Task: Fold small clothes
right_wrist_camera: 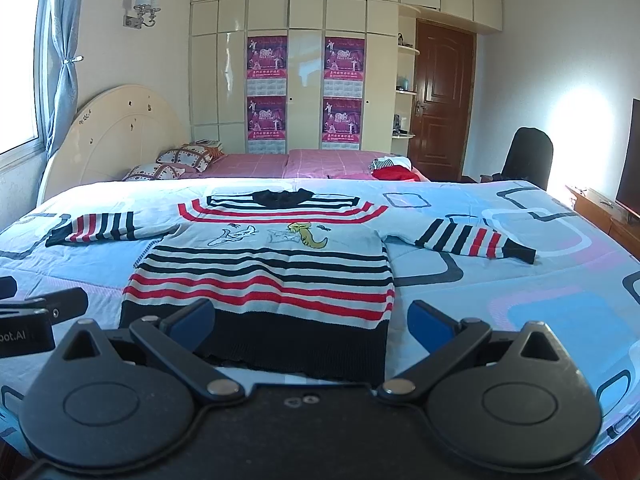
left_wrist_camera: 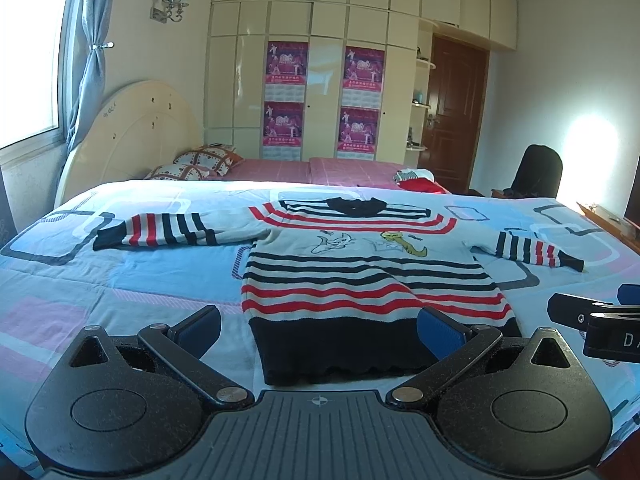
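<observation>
A small striped sweater (left_wrist_camera: 360, 276) in red, white and navy lies flat and face up on the blue patterned bedspread (left_wrist_camera: 140, 280), both sleeves spread out to the sides. It also shows in the right wrist view (right_wrist_camera: 272, 272). My left gripper (left_wrist_camera: 320, 330) is open and empty, just in front of the sweater's navy hem. My right gripper (right_wrist_camera: 312, 326) is open and empty, also at the hem, near its right corner. The right gripper shows at the right edge of the left wrist view (left_wrist_camera: 592, 316), and the left gripper shows at the left edge of the right wrist view (right_wrist_camera: 36, 312).
A second bed with a pink cover (left_wrist_camera: 320, 170) stands behind, with pillows (left_wrist_camera: 200, 162) and a pile of red and striped clothes (left_wrist_camera: 416, 180). A wardrobe with posters (left_wrist_camera: 320, 80), a brown door (left_wrist_camera: 456, 112) and a dark chair (left_wrist_camera: 536, 176) stand further back.
</observation>
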Demonstrator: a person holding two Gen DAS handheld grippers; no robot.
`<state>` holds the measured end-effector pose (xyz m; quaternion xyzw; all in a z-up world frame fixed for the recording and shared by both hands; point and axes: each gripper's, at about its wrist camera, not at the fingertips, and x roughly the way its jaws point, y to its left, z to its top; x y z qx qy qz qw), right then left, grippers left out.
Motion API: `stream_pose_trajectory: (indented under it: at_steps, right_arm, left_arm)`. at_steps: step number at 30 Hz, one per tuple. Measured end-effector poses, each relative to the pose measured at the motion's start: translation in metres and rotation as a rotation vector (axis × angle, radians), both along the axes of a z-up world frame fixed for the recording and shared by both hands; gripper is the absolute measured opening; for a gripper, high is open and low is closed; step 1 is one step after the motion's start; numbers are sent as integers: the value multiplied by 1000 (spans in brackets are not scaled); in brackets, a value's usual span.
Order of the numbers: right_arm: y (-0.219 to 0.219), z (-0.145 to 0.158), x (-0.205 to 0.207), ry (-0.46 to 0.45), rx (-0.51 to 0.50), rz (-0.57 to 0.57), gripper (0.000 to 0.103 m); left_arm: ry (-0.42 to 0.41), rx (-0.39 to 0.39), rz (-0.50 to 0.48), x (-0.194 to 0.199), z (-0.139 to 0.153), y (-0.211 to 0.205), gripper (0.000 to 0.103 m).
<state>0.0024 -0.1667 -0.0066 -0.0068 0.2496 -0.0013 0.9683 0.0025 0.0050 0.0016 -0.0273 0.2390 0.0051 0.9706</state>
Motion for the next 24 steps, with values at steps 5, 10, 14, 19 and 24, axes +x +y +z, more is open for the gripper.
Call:
stream_pose_trajectory:
  at_steps: [5,10,14,19,24]
  right_arm:
    - [1,1,1,1,0,2,103]
    - [1,1,0,2,-1,1,103]
    - [2,0,1,3,-1,2,103]
    - [3,-1,3,4,-2,-1,103]
    - [2,-3,3,4,-2,3,103]
  left_arm:
    - [1,1,2,0,-1,-1,103]
    - [4,1,2,-1,-1,-1,103]
    - [5,0,2,-1,-1,0,103]
    - [6,-2,1,-1,-1,0,103]
    - [5,-6,1,0,0,1,103]
